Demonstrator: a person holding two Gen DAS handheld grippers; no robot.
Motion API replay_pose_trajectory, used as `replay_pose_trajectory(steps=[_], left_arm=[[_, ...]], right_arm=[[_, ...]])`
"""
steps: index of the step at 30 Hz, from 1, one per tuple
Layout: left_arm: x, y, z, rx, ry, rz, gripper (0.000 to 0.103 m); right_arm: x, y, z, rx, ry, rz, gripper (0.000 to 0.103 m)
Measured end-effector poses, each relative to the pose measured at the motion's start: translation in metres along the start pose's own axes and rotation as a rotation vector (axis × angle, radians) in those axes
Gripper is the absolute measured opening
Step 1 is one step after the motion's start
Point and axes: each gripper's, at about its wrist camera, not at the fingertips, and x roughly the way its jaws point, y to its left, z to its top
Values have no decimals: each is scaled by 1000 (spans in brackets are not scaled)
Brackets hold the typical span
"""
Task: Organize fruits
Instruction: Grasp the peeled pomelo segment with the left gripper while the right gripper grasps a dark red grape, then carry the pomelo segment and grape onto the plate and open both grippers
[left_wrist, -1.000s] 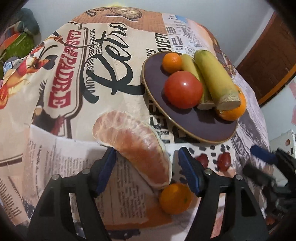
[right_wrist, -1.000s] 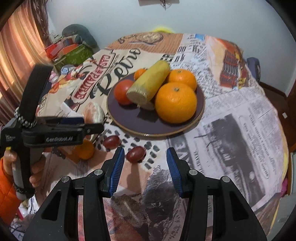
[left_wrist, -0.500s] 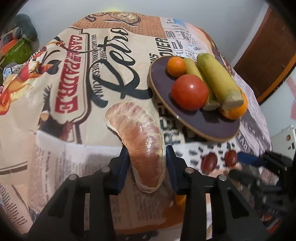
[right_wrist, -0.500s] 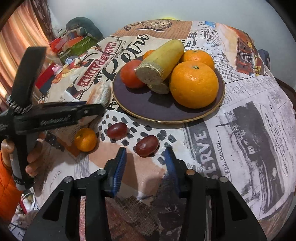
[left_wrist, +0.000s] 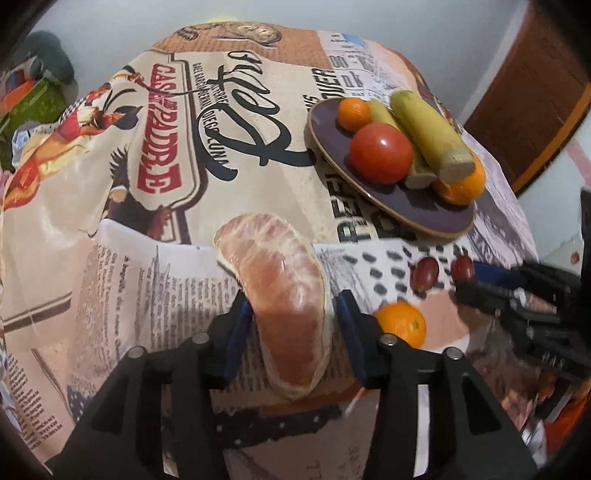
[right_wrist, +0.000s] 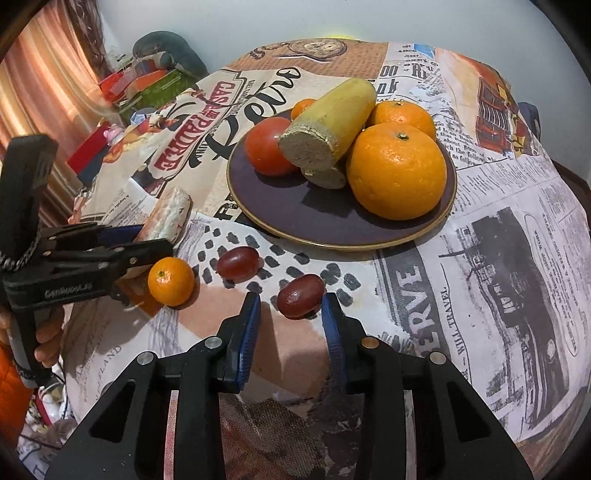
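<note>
— Newsprint tablecloth (right_wrist: 498, 229) is spread under a purple plate (right_wrist: 332, 225); what is held?
— An orange segment (left_wrist: 284, 295) is pinched by the left gripper (left_wrist: 291, 314); a grape (right_wrist: 300, 295) is flanked by the right gripper (right_wrist: 290, 310), spread.

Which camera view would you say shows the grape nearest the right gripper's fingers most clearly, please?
The right wrist view: the near grape lies large and unobstructed just ahead of the open right gripper. In the left wrist view the same grape is small and blurred, at the tip of the right gripper.
</note>
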Motion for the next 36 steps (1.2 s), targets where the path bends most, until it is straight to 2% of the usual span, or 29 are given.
replay_pose_trajectory(steps=[5, 7, 10, 12, 19, 26, 36], left_arm=[[9, -6, 8, 4, -9, 51, 50], [10, -8, 8, 17, -18, 70, 44], [7, -3, 8, 8, -30, 46, 43], [4, 0, 7, -4, -37, 31, 43], [-18, -8, 4, 17, -96, 51, 43], [-41, -24, 15, 47, -172, 28, 43], [-46, -46, 39, 71, -218, -27, 43]], right_arm=[[1, 0, 0, -3, -16, -3, 31], [2, -1, 0, -2, -23, -10, 28], [0, -4, 1, 8, -29, -8, 20], [-2, -5, 0, 11, -35, -8, 19], [-12, -7, -1, 23, -57, -14, 19], [-26, -7, 6, 22, -97, -22, 19], [-29, -12, 19, 16, -131, -42, 19]])
